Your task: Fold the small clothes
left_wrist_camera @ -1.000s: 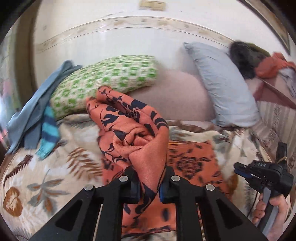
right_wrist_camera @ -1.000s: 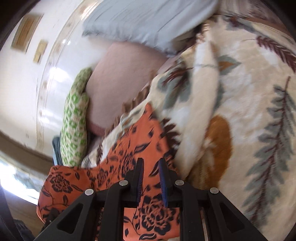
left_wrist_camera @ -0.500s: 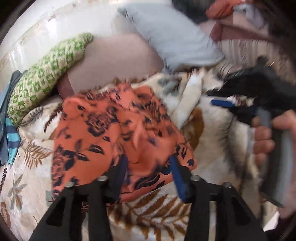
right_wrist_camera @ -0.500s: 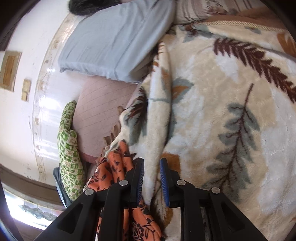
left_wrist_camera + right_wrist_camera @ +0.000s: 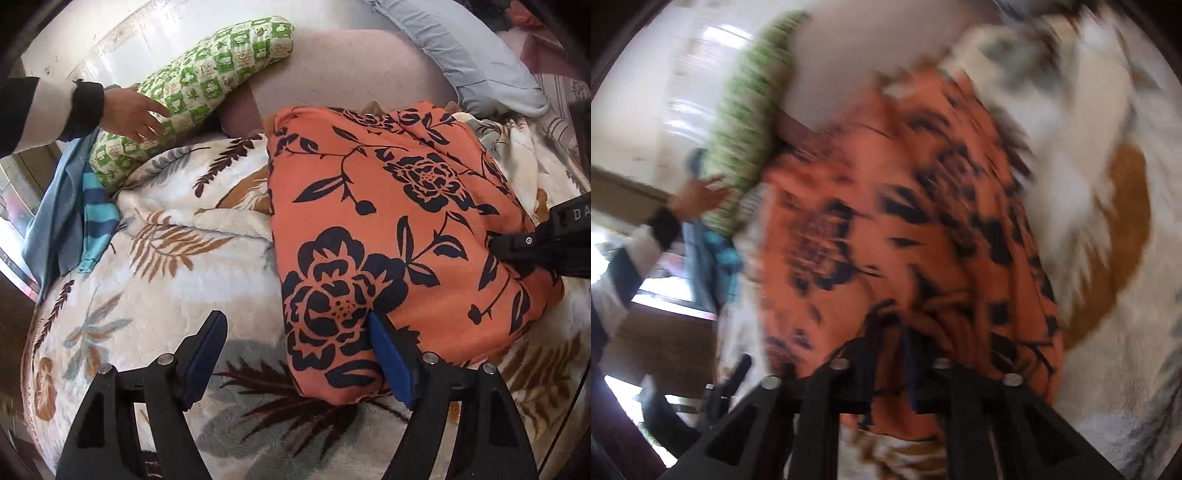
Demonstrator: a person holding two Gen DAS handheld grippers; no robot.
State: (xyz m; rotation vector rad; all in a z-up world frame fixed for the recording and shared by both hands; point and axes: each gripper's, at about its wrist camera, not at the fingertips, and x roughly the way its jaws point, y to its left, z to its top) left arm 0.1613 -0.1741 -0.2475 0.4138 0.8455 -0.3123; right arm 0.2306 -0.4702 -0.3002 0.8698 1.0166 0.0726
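Note:
An orange garment with black flowers (image 5: 399,229) lies folded in a rough rectangle on the leaf-print blanket (image 5: 166,288). My left gripper (image 5: 295,321) hangs low over the garment's near corner, its jaws opening. That corner lies beside the right blue pad (image 5: 388,354), and the left pad stands off it over the blanket. My right gripper (image 5: 495,243) comes in from the right with its tip on the garment's right side. In the blurred right wrist view the right gripper (image 5: 890,343) is shut over the orange garment (image 5: 886,221). The blur hides whether cloth is pinched.
A bare hand (image 5: 129,114) with a striped sleeve rests on the green checked pillow (image 5: 192,85) at the back left. Blue clothes (image 5: 74,206) hang off the bed's left edge. A pink pillow (image 5: 343,70) and a grey pillow (image 5: 461,51) lie behind the garment.
The left gripper let go of the bunched garment, sank and opened. The garment now lies flat and folded. The right gripper swung onto it and closed. A hand appeared at the green pillow.

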